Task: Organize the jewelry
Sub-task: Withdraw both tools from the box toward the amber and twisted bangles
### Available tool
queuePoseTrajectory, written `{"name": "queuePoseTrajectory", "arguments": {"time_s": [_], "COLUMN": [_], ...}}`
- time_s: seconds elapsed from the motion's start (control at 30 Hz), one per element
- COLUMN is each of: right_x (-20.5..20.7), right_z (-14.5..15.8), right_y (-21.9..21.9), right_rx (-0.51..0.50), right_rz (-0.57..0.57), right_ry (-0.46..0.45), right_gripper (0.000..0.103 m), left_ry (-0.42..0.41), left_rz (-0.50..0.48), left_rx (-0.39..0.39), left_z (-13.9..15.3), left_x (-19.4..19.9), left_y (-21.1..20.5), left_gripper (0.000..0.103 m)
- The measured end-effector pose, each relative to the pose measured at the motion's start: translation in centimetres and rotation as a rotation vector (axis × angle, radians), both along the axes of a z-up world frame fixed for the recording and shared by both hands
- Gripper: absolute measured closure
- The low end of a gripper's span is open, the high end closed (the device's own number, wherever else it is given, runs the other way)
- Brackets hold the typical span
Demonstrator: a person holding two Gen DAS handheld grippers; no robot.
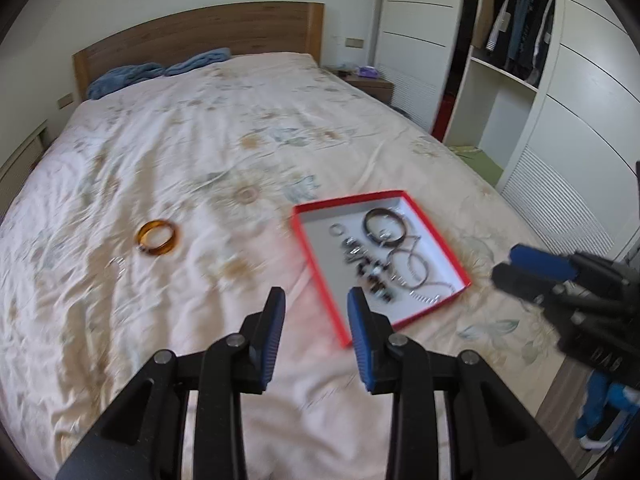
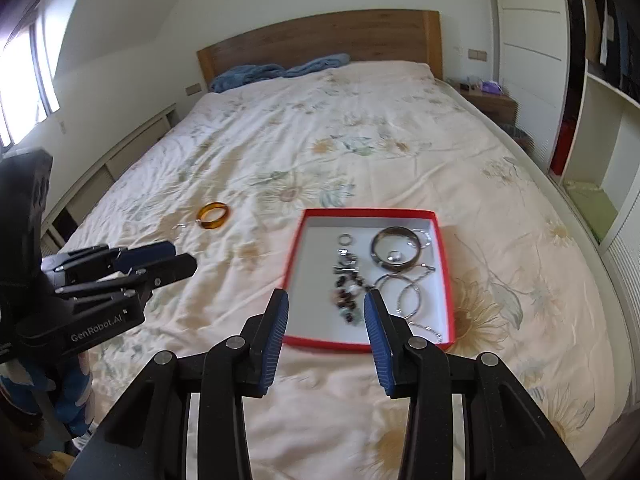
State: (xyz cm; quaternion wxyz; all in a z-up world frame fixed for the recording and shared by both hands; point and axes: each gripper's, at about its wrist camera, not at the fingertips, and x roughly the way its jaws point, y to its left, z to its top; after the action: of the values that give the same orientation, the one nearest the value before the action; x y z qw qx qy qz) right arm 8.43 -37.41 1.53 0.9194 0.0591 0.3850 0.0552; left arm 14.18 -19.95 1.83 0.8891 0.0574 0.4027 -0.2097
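In the left wrist view, the left gripper [image 1: 316, 300] fills the bottom centre, its jaws apart with nothing between them. The red tray [image 1: 440, 232] lies on the bedspread [image 1: 200, 140] just right of centre, holding a dark bangle [image 1: 384, 226], silver hoops and a bead strand. An amber bangle [image 1: 157, 237] sits on the cover at left of centre, well apart from the tray, and a thin pale ring [image 1: 117, 263] lies near it, lower left. The right gripper [image 1: 520, 266] enters from the right edge; this side-on angle leaves its state unclear.

In the right wrist view, the right gripper [image 2: 327, 300] at bottom centre stands open and empty, hanging over the tray's near rim [image 2: 328, 346]. The amber bangle shows at left of centre, the left gripper at the left edge.

Likely risks: the soft, creased cover could let the bangle sink or roll from closing pads, and the faint ring might be missed. A careless reach could tip the light tray.
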Motion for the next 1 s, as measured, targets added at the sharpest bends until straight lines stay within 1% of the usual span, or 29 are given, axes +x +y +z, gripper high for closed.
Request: {"name": "queuePoseTrajectory", "arguments": {"time_s": [0.17,0.27,0.43,0.57,0.77,0.87,1.0], "right_x": [-1.1,-1.2,0.4,2.8,7.8,11.5,16.0], "right_z": [0.9,1.2,0.8,-0.1,-2.1,-3.7,-5.9], "right_y": [2.9,4.4,7.5,9.5,12.9,14.6,16.8], "right_rx": [-0.009,-0.012,-0.018,-0.017,-0.018,-0.001,0.015], "right_rz": [0.041,0.067,0.119,0.159,0.225,0.253,0.284], "right_ry": [-0.016,-0.020,-0.009,0.010,0.052,0.079,0.107], "right_gripper": [0.063,0.064,0.064,0.064,0.064,0.064,0.064], "left_ry": [-0.007,-0.013,-0.004,0.001,0.012,0.010,0.004], "left_rz": [0.076,0.125,0.213,0.270,0.343,0.354,0.338], "left_rx": [-0.007,-0.002,-0.007,-0.014,-0.055,-0.063,-0.044], "left_z": [-0.3,-0.7,-1.8,-3.2,-6.1,-7.6,-9.3], "left_x": [-1.3,-1.3,0.0,1.9,6.2,9.2,13.4], "left_y": [5.0,7.9,12.6,15.3,18.9,20.4,21.3], "left_gripper": [0.072,0.072,0.072,0.072,0.072,0.072,0.072]}}
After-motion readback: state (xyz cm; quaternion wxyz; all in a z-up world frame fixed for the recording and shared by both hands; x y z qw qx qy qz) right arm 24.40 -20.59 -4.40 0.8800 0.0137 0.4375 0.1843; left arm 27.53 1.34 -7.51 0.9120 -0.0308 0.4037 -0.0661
